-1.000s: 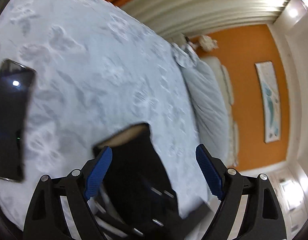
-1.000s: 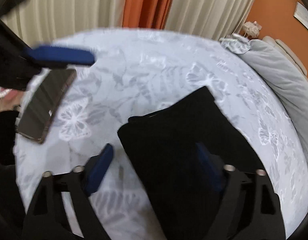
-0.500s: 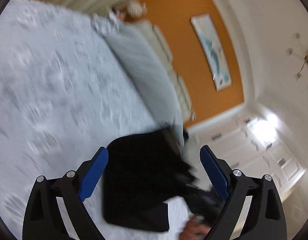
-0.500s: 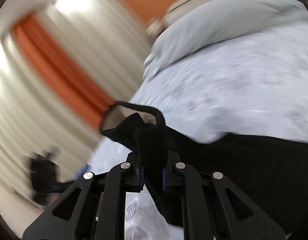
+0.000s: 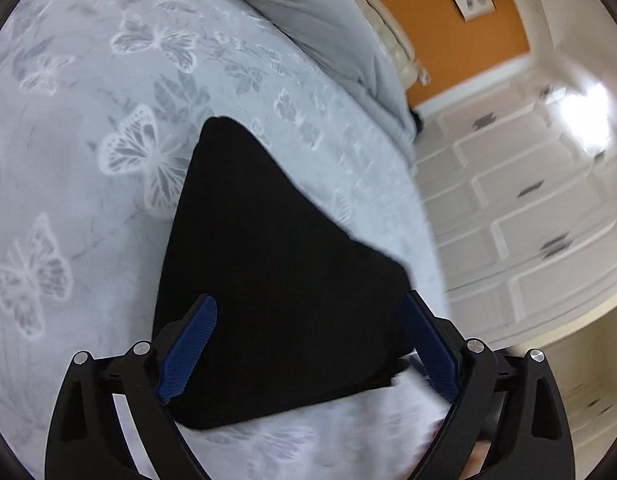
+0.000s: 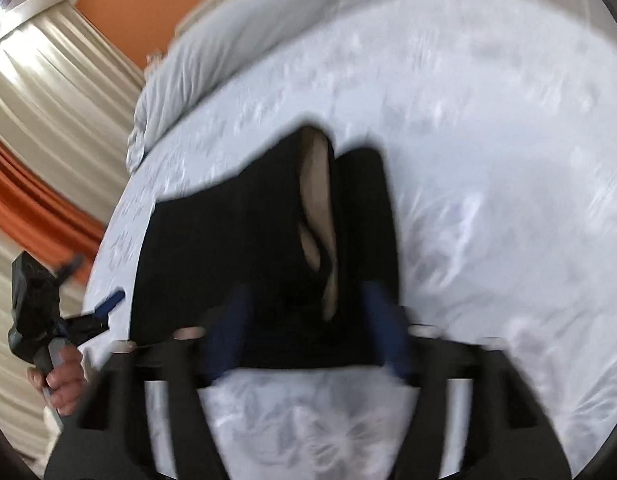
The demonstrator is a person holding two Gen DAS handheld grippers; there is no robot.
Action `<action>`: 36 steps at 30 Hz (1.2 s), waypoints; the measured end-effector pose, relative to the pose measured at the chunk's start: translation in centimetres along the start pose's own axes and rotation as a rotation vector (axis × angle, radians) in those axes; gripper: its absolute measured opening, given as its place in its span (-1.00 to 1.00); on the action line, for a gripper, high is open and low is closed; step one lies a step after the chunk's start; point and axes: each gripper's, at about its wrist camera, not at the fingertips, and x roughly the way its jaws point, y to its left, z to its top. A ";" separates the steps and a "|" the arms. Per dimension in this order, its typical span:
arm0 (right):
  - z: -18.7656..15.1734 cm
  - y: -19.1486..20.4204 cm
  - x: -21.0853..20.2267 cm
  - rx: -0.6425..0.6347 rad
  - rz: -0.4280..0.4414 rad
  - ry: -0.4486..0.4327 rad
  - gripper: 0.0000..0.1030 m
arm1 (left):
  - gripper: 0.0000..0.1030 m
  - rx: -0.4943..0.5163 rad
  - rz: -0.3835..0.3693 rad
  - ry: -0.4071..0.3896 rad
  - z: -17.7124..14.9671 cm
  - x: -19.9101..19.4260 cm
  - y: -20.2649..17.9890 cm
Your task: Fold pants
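Note:
Black pants [image 5: 268, 264] lie folded flat on the pale butterfly-print bedspread [image 5: 120, 92]. My left gripper [image 5: 308, 344] is open, its blue pads on either side of the pants' near edge, holding nothing. In the blurred right wrist view the pants [image 6: 236, 240] show the waistband opening with pale lining [image 6: 314, 200]. My right gripper [image 6: 304, 332] is open over their near edge. The left gripper [image 6: 88, 316] also shows in that view, at the far left.
A grey duvet or pillow [image 5: 320, 20] lies at the bed's head. White panelled wardrobe doors [image 5: 520, 208] stand to the right, beyond the bed edge. Orange and cream curtains [image 6: 36, 152] hang behind the bed.
My right gripper has let go of the pants' waistband and opened; the pants now lie on the bed. Both cameras swung sharply. The left gripper stays open over the pants.

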 end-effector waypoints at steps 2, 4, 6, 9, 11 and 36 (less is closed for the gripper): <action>1.5 0.4 0.5 0.003 0.034 -0.003 0.35 | 0.76 0.079 0.072 -0.016 -0.6 0.6 -1.2; 2.3 0.4 1.6 0.009 0.050 0.002 0.35 | 0.76 0.135 0.108 -0.016 -1.0 1.2 -1.7; 2.8 -0.1 3.6 0.010 0.044 0.054 0.37 | 0.76 0.188 0.140 -0.012 -1.4 1.6 -1.9; 2.3 0.6 6.9 -0.027 -0.003 0.100 -0.25 | 0.76 0.182 0.157 -0.009 -1.6 1.6 -1.2; 2.9 1.9 4.6 -0.025 0.070 0.045 -0.71 | 0.76 0.142 0.154 -0.034 -1.4 1.0 -0.6; 0.1 2.2 -1.5 -0.011 0.173 0.074 -0.39 | -0.50 0.001 0.026 0.114 -1.1 -1.5 1.9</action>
